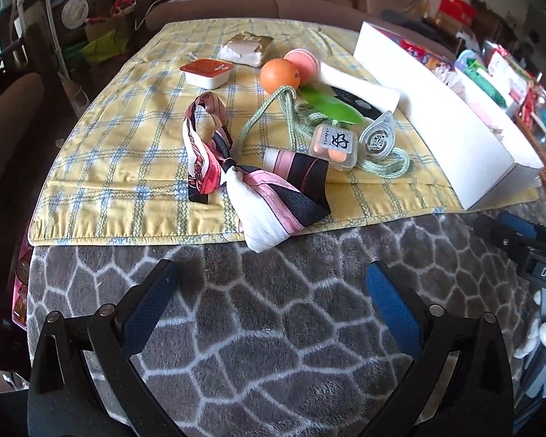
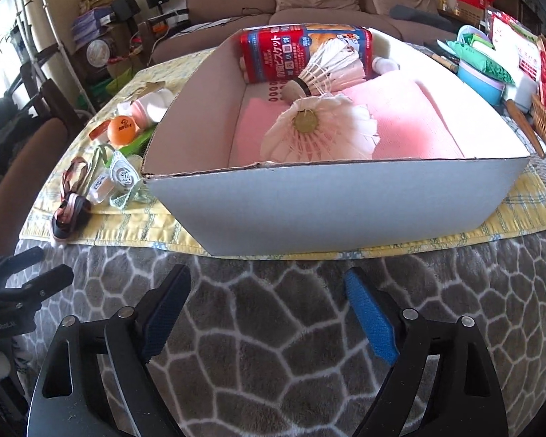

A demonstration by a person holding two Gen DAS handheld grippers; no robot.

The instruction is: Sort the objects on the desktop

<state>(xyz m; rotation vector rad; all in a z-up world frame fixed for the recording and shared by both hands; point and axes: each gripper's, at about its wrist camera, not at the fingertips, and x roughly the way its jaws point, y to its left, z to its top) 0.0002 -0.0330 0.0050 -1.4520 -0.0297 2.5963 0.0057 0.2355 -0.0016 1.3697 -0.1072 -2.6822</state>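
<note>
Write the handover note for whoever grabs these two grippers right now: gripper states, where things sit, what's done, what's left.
Left gripper: open, empty, over the grey blanket in front of the yellow mat.
Right gripper: open, empty, facing the white box.
In the box: two shuttlecocks, a red biscuit pack, pink cloth.
Still on the mat: patterned scarf, orange ball, pink ball, earplug case, green cord with silver tag, sauce cup, packet.
Left to do: probably move the loose mat items into the box; the scarf is nearest.
</note>
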